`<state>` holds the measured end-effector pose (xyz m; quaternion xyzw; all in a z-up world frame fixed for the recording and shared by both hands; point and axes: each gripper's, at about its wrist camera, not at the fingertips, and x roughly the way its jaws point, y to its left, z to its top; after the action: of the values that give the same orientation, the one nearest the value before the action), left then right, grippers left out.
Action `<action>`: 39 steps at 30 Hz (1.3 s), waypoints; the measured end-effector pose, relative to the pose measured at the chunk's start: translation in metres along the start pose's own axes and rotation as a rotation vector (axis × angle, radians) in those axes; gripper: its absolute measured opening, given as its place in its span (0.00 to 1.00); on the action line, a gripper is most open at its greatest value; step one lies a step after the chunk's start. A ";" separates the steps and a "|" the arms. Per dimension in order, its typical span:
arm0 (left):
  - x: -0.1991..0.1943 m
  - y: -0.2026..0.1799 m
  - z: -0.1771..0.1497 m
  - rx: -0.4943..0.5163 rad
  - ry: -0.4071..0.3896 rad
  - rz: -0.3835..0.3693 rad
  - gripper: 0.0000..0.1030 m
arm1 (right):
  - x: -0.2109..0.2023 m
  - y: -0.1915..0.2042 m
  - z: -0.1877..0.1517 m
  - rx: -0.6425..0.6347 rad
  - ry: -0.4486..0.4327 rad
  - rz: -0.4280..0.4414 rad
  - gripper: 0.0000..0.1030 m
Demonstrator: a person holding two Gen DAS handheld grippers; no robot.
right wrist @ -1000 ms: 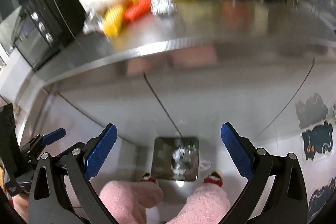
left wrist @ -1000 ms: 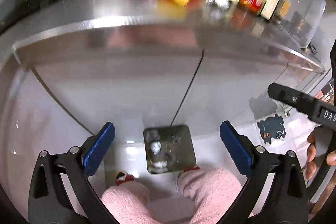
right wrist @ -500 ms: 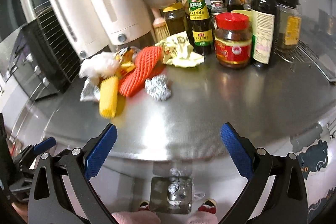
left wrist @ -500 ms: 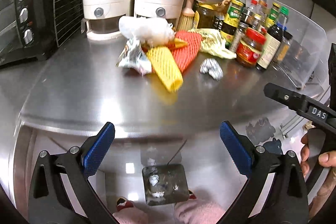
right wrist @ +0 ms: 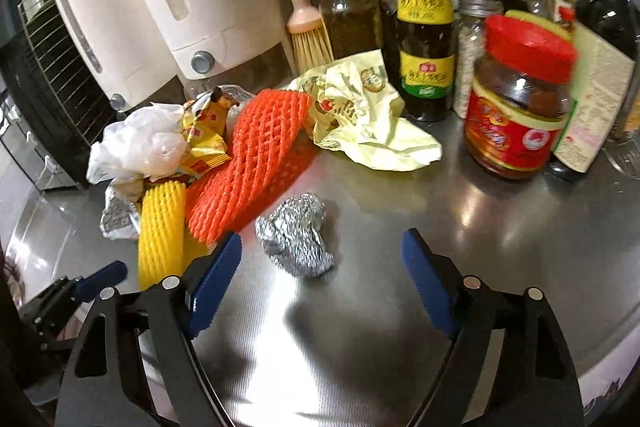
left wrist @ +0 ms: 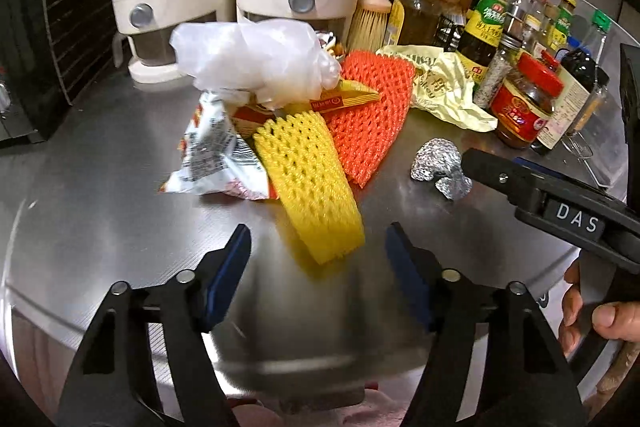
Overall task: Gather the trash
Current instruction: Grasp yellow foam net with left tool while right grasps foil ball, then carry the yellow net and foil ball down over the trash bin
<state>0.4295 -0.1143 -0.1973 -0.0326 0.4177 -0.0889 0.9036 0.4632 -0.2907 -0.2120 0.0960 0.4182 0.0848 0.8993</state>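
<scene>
Left tongs (left wrist: 318,255) hang wide and empty over the near bench (left wrist: 100,211), the yellow foam net (left wrist: 310,183) just beyond their tips. Right tongs (right wrist: 322,267) gape wide, a foil ball (right wrist: 298,235) just past them. Farther: orange foam net (right wrist: 248,167), snack wrapper (left wrist: 212,155), white plastic bag (left wrist: 252,61), yellow paper wrapper (right wrist: 368,119), then sauce jars (right wrist: 520,99).

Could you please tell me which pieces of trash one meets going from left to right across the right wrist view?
White plastic bag → yellow foam net → orange foam net → foil ball → crumpled pale yellow wrapper.
</scene>
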 end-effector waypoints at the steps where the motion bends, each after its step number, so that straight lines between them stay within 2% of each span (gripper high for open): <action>1: 0.003 -0.001 0.001 0.001 0.001 -0.003 0.61 | 0.002 0.000 0.000 0.001 0.006 0.007 0.79; 4: 0.012 -0.002 0.006 0.009 0.001 -0.004 0.58 | 0.013 0.002 0.003 -0.002 0.018 0.013 0.78; 7: 0.021 -0.004 0.012 0.015 0.015 -0.007 0.46 | 0.023 0.003 0.004 -0.003 0.037 0.019 0.77; 8: 0.024 -0.005 0.013 0.020 0.018 -0.008 0.39 | 0.026 0.004 0.004 -0.004 0.043 0.022 0.73; 11: 0.027 -0.005 0.014 0.029 0.023 -0.013 0.29 | 0.034 0.008 0.003 -0.021 0.053 0.019 0.63; 14: 0.025 -0.004 0.013 0.034 0.018 -0.019 0.19 | 0.034 0.011 0.001 -0.041 0.051 0.008 0.42; 15: 0.023 -0.004 0.013 0.037 0.016 -0.019 0.16 | 0.033 0.011 0.000 -0.039 0.050 0.001 0.42; 20: 0.011 -0.004 0.006 0.057 0.008 -0.011 0.12 | 0.016 0.011 -0.010 -0.056 0.035 0.007 0.41; 27: -0.021 -0.007 -0.020 0.094 0.002 -0.011 0.11 | -0.017 0.014 -0.038 -0.055 0.025 0.025 0.41; 39: -0.089 -0.002 -0.096 0.091 -0.024 -0.023 0.11 | -0.090 0.040 -0.113 -0.107 -0.011 0.068 0.41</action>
<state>0.2997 -0.0983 -0.1931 0.0028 0.4019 -0.1180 0.9080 0.3160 -0.2615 -0.2077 0.0627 0.4044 0.1372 0.9021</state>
